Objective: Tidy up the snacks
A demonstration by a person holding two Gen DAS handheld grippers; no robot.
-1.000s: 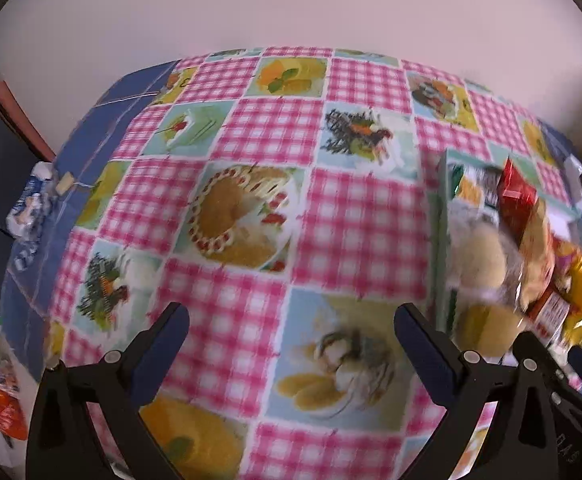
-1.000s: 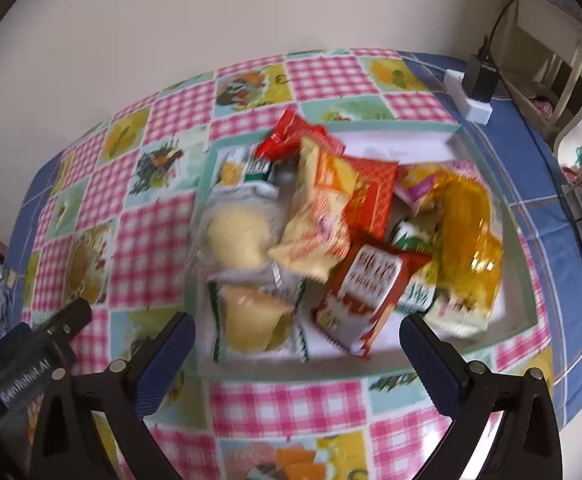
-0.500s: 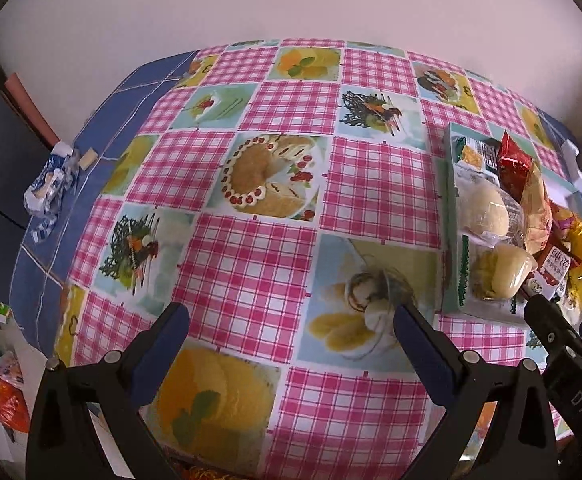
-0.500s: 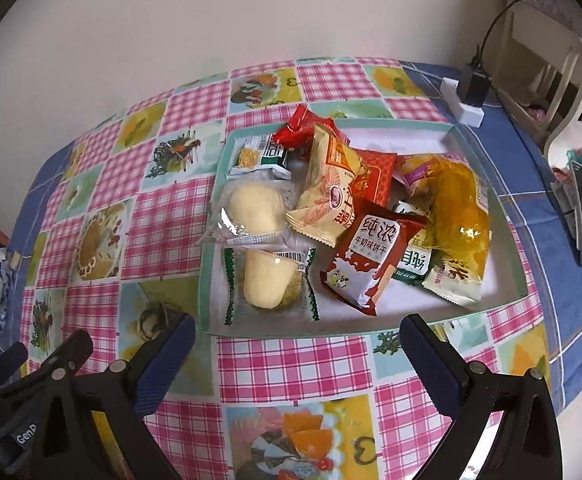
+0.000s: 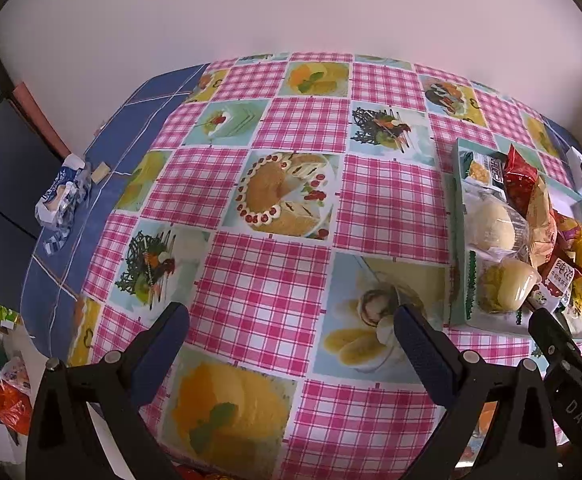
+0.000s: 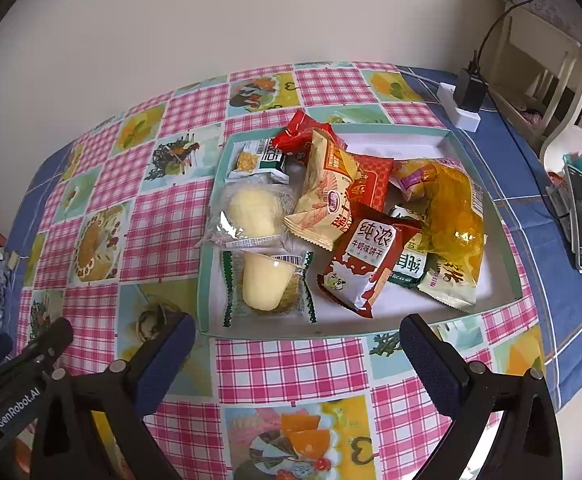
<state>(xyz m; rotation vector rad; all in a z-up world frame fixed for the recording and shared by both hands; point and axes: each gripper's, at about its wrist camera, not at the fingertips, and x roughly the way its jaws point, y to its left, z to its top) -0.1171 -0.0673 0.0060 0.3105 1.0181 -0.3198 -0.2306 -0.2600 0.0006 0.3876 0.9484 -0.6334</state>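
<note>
A shallow teal-rimmed tray (image 6: 405,131) holds a heap of snack packets. Among them are two clear-wrapped yellow cakes (image 6: 253,210), a tan and red bag (image 6: 333,196), a dark red biscuit pack (image 6: 365,258), an orange-yellow bag (image 6: 453,210) and green packets (image 6: 261,158). My right gripper (image 6: 291,344) hovers open over the tablecloth just in front of the tray, empty. The left gripper (image 5: 291,332) is open and empty too, above the cloth to the left of the tray (image 5: 457,240). Snacks (image 5: 491,224) show at that view's right edge.
A pink checked tablecloth (image 5: 259,280) with food pictures covers the blue table. A crumpled blue-white wrapper (image 5: 63,196) lies at its left edge. A white power adapter with a black plug (image 6: 465,104) sits behind the tray. A phone (image 6: 581,220) and clutter lie far right.
Both grippers pulled back from the tray, then eased forward a little. Nothing was picked up; the snacks lie as before.
</note>
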